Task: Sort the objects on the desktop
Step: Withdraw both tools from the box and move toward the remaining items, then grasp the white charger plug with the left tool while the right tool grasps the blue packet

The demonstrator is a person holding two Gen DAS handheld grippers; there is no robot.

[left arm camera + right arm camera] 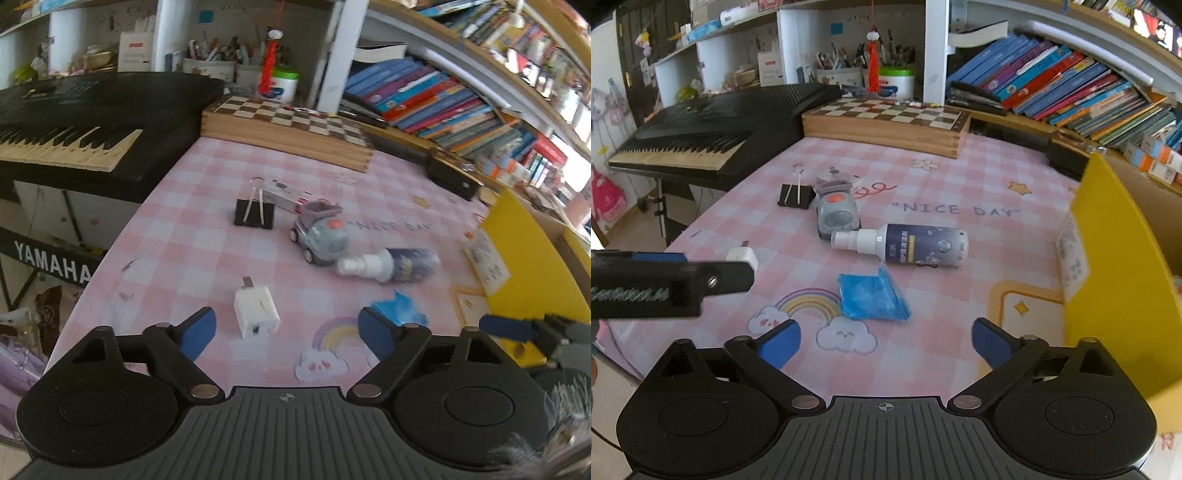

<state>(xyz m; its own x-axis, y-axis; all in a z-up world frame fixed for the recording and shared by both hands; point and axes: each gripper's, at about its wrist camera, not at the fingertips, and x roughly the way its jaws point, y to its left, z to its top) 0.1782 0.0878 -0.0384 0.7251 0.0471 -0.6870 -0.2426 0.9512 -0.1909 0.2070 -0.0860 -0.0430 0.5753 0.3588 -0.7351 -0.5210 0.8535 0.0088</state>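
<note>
White charger [745, 257] half hidden behind left gripper [713, 275]

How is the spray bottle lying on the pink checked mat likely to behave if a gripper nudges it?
The spray bottle lies on its side and looks round-bodied, so a sideways nudge would probably roll it. Its smooth, glossy label may slip between the pads. It nearly touches the toy car, which could roll off too.

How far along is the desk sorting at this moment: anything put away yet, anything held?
Nothing looks sorted yet. The white charger, binder clip, toy car, spray bottle and blue packet all lie loose on the pink mat. Nothing is in hand: the left gripper and right gripper are both open and empty. All items remain, with the yellow box alongside.
</note>
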